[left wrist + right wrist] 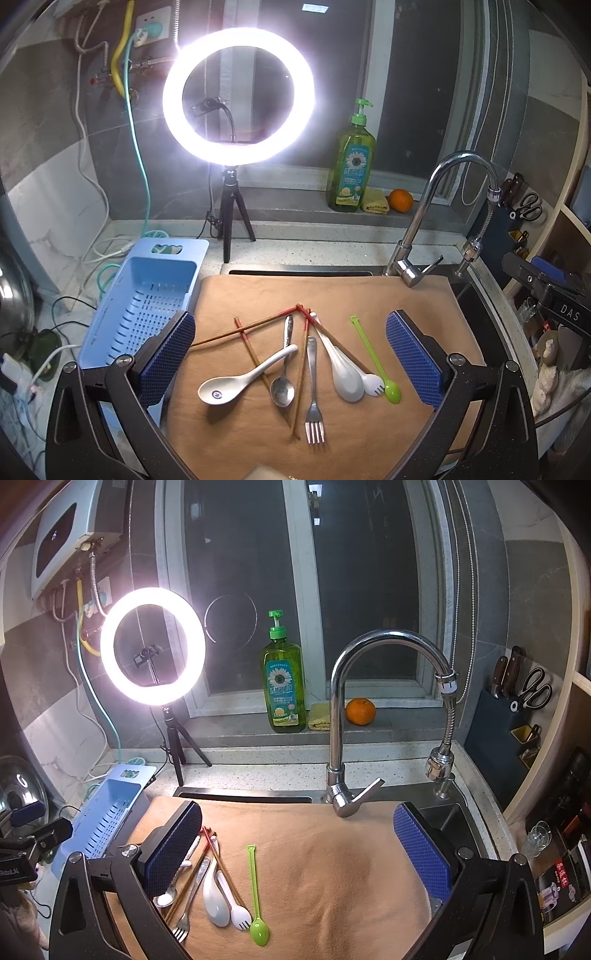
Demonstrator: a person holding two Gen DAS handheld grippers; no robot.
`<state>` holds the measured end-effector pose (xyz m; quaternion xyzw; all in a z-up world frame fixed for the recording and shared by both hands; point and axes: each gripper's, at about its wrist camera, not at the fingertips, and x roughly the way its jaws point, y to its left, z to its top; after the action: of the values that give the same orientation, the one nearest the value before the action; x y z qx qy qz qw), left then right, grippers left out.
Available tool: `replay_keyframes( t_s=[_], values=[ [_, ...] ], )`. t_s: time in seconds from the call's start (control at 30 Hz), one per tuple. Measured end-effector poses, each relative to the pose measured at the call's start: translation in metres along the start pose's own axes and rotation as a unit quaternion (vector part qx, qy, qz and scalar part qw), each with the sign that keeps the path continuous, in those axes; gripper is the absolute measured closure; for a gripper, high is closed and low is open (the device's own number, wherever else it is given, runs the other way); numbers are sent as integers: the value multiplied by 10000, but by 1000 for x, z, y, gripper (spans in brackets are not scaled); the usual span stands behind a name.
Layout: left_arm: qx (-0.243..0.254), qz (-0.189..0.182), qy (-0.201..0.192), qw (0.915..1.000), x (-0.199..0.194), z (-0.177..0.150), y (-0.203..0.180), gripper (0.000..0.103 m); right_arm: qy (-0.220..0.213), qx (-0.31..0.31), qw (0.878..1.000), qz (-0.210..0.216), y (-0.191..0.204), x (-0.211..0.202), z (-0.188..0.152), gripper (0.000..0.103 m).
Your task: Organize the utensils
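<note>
Utensils lie scattered on a tan cloth [369, 291] over the sink: a white soup spoon [236, 382], a metal spoon [283, 380], a metal fork [314, 402], a second white spoon [341, 369], a white spork [371, 382], a green spoon [380, 365] and several red-tipped chopsticks [258, 326]. My left gripper [291, 354] hangs open above them, holding nothing. In the right wrist view the green spoon [256, 904] and the white spork [234, 904] lie low left; my right gripper [297, 853] is open over bare cloth [351, 878].
A light blue slotted basket [147, 306] stands left of the cloth. A chrome faucet [340, 716] rises behind it, with a ring light [238, 96] on a tripod, a green soap bottle [283, 683] and an orange [360, 711] on the sill. Knives and scissors [532, 690] hang at right.
</note>
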<state>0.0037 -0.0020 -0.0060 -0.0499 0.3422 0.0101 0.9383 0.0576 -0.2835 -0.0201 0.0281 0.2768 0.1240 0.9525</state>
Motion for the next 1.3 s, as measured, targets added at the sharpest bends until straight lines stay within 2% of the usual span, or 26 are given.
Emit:
replay_keyframes(
  t_s=[1.3],
  values=[
    [33,-30,103,9999,6,-1,-3,1,100,60,9999,22,-2,8,-6,0]
  ],
)
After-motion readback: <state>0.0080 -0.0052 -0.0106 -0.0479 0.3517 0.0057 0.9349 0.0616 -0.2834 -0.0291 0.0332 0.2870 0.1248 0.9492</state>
